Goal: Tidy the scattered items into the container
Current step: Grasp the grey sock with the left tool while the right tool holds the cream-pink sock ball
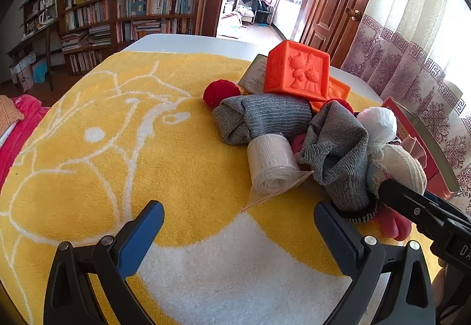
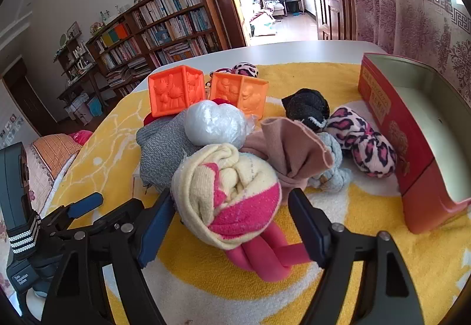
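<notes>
The red tin container [image 2: 412, 148] stood open and empty to the right of the right gripper [image 2: 229, 224] and a little ahead of it, on the yellow and white towel [image 2: 382, 251]. Between that gripper's spread jaws sat a cream and pink rolled sock [image 2: 226, 192], its pads flanking the roll without visibly pressing it, with a knotted pink piece [image 2: 265, 260] just below. Ahead lay a beige cloth [image 2: 291, 145], a plastic-wrapped white ball [image 2: 215, 121], a grey sock [image 2: 162, 154], two orange blocks [image 2: 176, 92], a black sock [image 2: 306, 107] and a leopard-print sock [image 2: 365, 145] nearest the tin. The left gripper [image 1: 238, 227] was spread wide over bare towel, with nothing between its jaws; a gauze roll [image 1: 270, 163] lay just ahead of its right finger, against the pile.
</notes>
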{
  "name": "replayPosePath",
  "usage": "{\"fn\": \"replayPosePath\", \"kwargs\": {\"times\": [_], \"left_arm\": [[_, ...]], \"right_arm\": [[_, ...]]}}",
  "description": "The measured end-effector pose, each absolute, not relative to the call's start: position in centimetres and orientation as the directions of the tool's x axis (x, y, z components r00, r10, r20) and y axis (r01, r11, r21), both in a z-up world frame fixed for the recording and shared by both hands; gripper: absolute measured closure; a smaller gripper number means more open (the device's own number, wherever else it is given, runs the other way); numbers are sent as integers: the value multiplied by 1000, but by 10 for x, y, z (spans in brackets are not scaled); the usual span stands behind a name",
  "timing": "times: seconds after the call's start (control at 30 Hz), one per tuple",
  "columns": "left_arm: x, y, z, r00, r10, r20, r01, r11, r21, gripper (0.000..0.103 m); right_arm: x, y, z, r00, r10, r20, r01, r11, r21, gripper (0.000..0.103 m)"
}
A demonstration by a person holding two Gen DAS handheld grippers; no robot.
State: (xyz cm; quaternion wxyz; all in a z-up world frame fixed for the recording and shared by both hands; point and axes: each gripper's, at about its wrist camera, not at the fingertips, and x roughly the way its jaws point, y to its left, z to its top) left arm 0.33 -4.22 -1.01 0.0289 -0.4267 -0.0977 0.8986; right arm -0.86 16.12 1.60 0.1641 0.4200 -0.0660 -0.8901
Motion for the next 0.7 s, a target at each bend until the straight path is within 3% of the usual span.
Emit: {"fn": "replayPosePath", "kwargs": {"times": [0.43, 0.7], "left_arm": [[12, -24, 6, -668, 123, -734, -20, -989, -147, 0], [-5, 8, 28, -657, 211, -723, -146, -977, -153, 0]], "right_arm": [[12, 186, 43, -695, -329, -639, 208, -943, 259, 32], [21, 228, 52, -736, -296, -609, 130, -945, 301, 32]]}}
